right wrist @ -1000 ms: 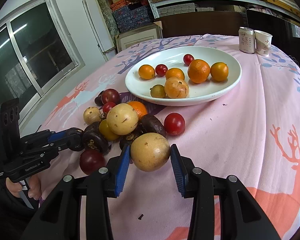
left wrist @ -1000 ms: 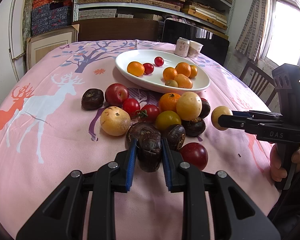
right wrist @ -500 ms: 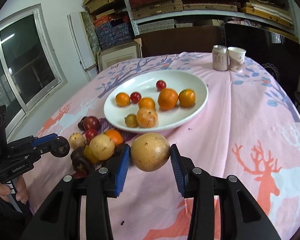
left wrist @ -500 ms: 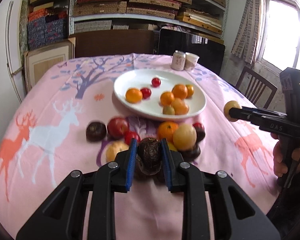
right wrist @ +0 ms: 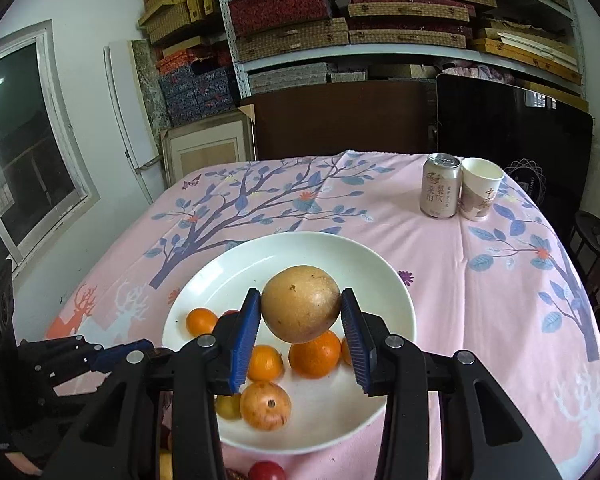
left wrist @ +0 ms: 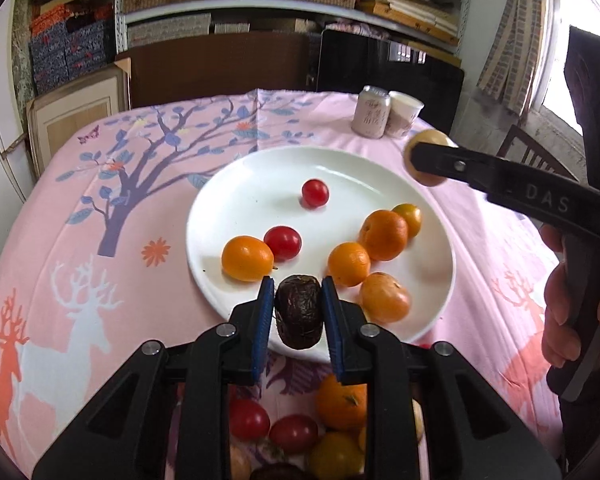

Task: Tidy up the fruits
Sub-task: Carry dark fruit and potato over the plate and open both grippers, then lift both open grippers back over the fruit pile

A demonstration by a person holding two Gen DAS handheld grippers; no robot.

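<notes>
My left gripper (left wrist: 297, 314) is shut on a dark wrinkled passion fruit (left wrist: 299, 316), held above the near rim of the white plate (left wrist: 236, 200). My right gripper (right wrist: 300, 312) is shut on a yellow passion fruit (right wrist: 301, 303) over the plate (right wrist: 380, 264). From the left wrist view that right gripper (left wrist: 428, 158) hangs above the plate's far right edge, the yellow fruit (left wrist: 430, 138) showing behind its finger. Oranges (left wrist: 383, 234) and cherry tomatoes (left wrist: 315, 192) lie on the plate. More loose fruit (left wrist: 341, 400) sits on the cloth below my left gripper, partly hidden.
A drink can (right wrist: 440, 190) and a paper cup (right wrist: 480, 188) stand at the table's far right. The pink deer-print cloth (left wrist: 60, 280) covers the table. A person's hand (left wrist: 568, 312) grips the right tool. Shelves and a dark screen stand beyond the table; a chair (left wrist: 532, 156) is at right.
Both grippers rose from the loose fruit pile and moved forward over the plate, each carrying its fruit. The pile now lies beneath and behind them.
</notes>
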